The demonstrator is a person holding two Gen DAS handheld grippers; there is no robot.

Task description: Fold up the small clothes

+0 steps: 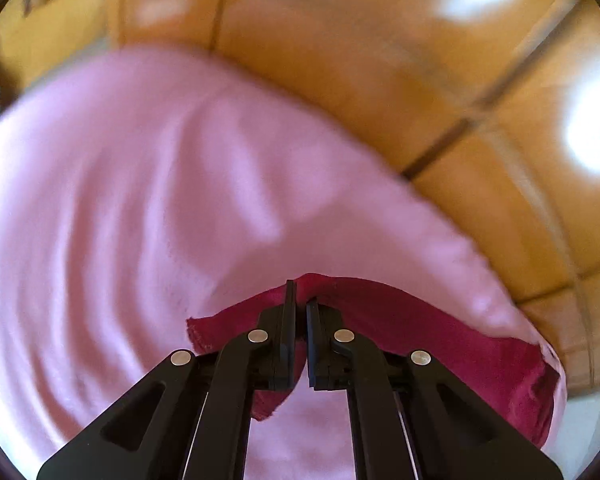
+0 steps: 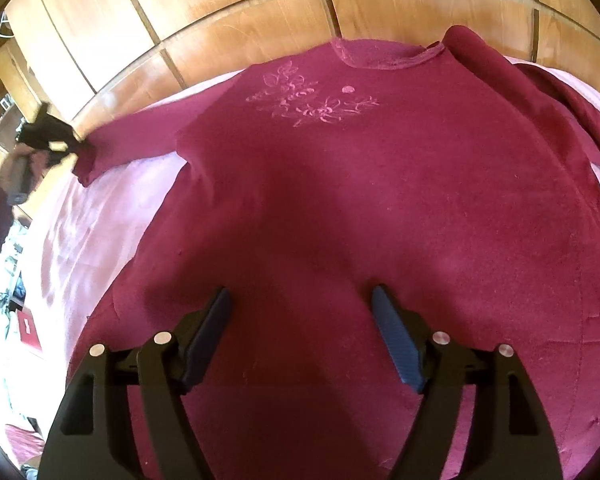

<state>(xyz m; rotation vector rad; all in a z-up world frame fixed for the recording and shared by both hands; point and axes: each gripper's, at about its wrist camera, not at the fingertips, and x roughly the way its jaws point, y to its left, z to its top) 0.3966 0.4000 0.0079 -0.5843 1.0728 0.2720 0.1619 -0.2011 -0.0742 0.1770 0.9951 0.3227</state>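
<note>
Crimson knit cloth is pinched between the pressed-together fingers of the left gripper (image 1: 300,304): this is the cuff end of the sleeve (image 2: 128,146), seen in the left wrist view as a folded edge clamped at the fingertips. From the right wrist view the same gripper (image 2: 66,146) appears at the far left, with the sleeve running straight out from the body of the sweater (image 2: 340,208) toward it. The right gripper (image 2: 302,304) hangs over the lower middle of the sweater with its fingers spread wide and nothing between them; whether the tips touch the cloth cannot be told. The garment lies front up, floral embroidery (image 2: 312,104) and neckline (image 2: 384,60) toward the wooden panelling (image 2: 228,20), hem toward the right gripper, on a pink sheet (image 2: 84,224). Its long axis thus runs away from the right fingers, while the held sleeve lies across that axis. Judged from this layout, the coming fold depends on the left hand, the only one gripping, carrying the cuff inward across the chest.
</note>
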